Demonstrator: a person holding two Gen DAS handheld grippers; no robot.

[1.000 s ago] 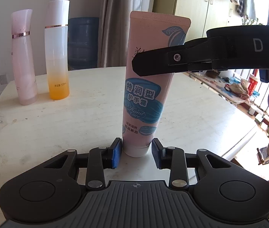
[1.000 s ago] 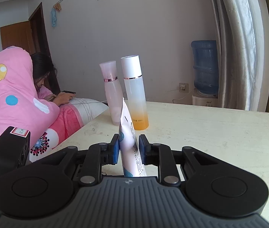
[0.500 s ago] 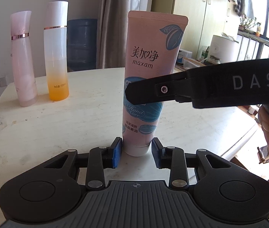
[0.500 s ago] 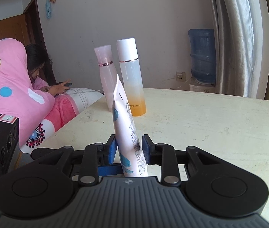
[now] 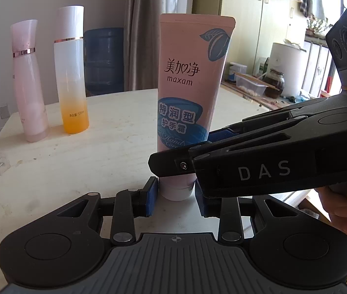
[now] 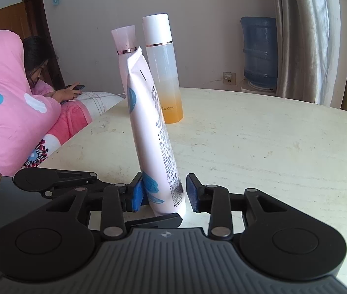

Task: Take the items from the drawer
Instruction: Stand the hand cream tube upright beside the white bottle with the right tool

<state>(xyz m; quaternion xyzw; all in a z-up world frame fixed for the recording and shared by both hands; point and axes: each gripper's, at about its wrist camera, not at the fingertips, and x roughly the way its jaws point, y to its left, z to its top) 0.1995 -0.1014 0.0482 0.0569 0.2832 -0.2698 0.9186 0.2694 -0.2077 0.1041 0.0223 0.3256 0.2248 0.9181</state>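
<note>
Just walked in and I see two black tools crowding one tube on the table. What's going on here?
A person is standing a pink hand cream tube cap-down on the white table, beside a pink bottle and an orange-bottomed bottle. The left tongs sit around its white cap. The right tongs have just been opening; the tube stands between their pads, with a gap showing on one side. It looks like the tube is being released onto the table.

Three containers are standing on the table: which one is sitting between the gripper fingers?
The pink hand cream tube, standing on its white cap. The pale pink bottle and the orange-bottomed bottle stand side by side farther back, untouched.
</note>
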